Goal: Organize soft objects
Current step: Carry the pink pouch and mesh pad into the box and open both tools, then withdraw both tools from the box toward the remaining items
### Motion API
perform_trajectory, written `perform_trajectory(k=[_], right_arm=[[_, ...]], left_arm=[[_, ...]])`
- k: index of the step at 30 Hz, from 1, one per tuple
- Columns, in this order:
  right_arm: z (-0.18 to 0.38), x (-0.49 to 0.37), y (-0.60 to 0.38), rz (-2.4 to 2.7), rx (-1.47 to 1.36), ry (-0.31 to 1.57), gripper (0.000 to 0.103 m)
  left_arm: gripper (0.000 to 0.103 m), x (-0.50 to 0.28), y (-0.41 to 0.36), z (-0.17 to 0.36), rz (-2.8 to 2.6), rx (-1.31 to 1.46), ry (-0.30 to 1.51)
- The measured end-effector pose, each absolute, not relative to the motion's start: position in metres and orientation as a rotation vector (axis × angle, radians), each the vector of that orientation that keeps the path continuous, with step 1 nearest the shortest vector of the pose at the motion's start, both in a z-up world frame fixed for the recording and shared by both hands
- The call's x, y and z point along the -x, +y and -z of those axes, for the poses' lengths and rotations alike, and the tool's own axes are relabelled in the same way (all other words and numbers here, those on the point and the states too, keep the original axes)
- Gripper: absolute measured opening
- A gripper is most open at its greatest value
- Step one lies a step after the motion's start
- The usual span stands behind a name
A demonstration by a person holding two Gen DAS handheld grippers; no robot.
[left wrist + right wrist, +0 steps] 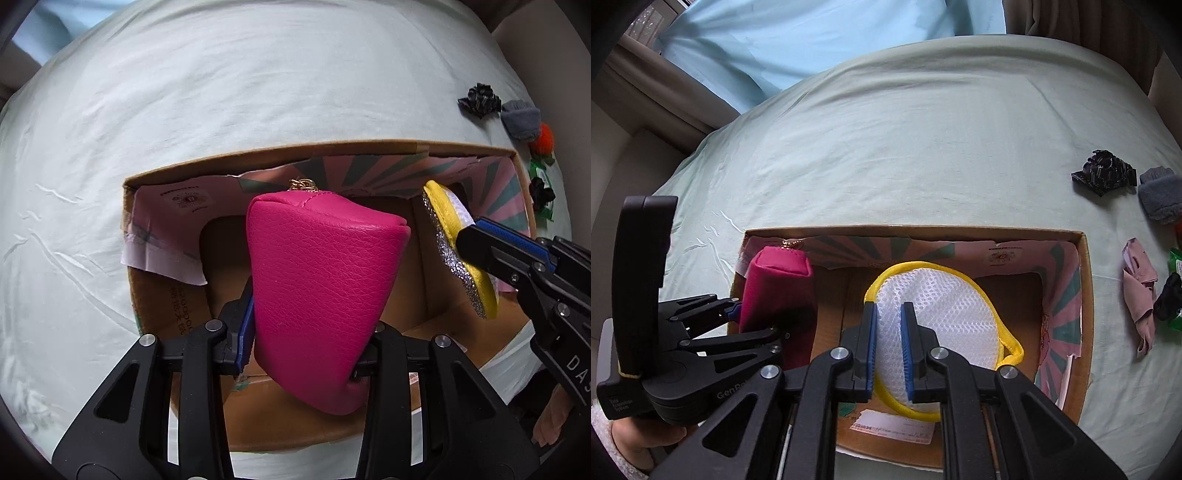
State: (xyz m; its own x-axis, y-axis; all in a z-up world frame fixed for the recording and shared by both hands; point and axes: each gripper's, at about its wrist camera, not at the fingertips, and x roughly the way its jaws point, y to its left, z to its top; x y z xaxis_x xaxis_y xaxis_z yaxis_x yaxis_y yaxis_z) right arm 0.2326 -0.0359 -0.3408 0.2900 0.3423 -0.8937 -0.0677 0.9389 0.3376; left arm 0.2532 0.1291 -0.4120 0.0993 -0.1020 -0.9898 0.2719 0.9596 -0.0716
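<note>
My left gripper (303,332) is shut on a pink leather pouch (317,288) with a gold chain, held upright over the left part of an open cardboard box (258,158). The pouch also shows in the right wrist view (775,291). My right gripper (888,317) is shut on a round yellow-rimmed white mesh pad (945,314) with a glittery silver back (454,258), held over the middle of the box (1086,295). The right gripper also shows in the left wrist view (469,240). Both items hang above the box floor.
The box sits on a pale green bed sheet (886,147). To its right lie a black scrunchie (1104,173), a grey sock (1160,199), a pink cloth (1139,295), an orange pompom (543,138) and green-and-black items (1172,299). Curtains hang behind the bed.
</note>
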Motion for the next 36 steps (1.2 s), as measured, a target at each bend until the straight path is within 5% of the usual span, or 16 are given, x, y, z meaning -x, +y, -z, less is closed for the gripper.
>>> perform_trajectory(k=[3, 4, 5, 7, 8, 9, 11, 23, 36], right_arm=[[0.346, -0.237, -0.038, -0.289, -0.26, 1.271, 0.012], [0.347, -0.238, -0.037, -0.291, -0.259, 1.28, 0.012], [0.348, -0.24, -0.036, -0.298, -0.255, 1.291, 0.016], [0.35, -0.245, -0.035, -0.305, -0.245, 1.31, 0.026], [0.351, -0.246, -0.035, -0.303, -0.241, 1.324, 0.045], [0.351, -0.247, -0.036, -0.291, -0.239, 1.329, 0.077], [0.353, -0.248, -0.041, -0.262, -0.251, 1.327, 0.103], [0.343, -0.24, -0.047, -0.235, -0.289, 1.311, 0.103], [0.265, -0.2, -0.041, -0.221, -0.221, 1.222, 0.103]], left_arm=[[0.04, -0.248, 0.124, 0.406, 0.313, -0.187, 1.409], [0.059, -0.246, 0.121, 0.401, 0.323, -0.225, 1.388], [0.094, -0.244, 0.118, 0.397, 0.329, -0.262, 1.368], [0.103, -0.239, 0.117, 0.387, 0.355, -0.311, 1.317], [0.103, -0.238, 0.117, 0.386, 0.373, -0.321, 1.316], [0.103, -0.237, 0.117, 0.386, 0.388, -0.325, 1.323], [0.103, -0.237, 0.118, 0.385, 0.39, -0.329, 1.329], [0.103, -0.223, 0.132, 0.355, 0.375, -0.256, 1.286], [0.103, -0.175, 0.152, 0.267, 0.338, -0.214, 1.161]])
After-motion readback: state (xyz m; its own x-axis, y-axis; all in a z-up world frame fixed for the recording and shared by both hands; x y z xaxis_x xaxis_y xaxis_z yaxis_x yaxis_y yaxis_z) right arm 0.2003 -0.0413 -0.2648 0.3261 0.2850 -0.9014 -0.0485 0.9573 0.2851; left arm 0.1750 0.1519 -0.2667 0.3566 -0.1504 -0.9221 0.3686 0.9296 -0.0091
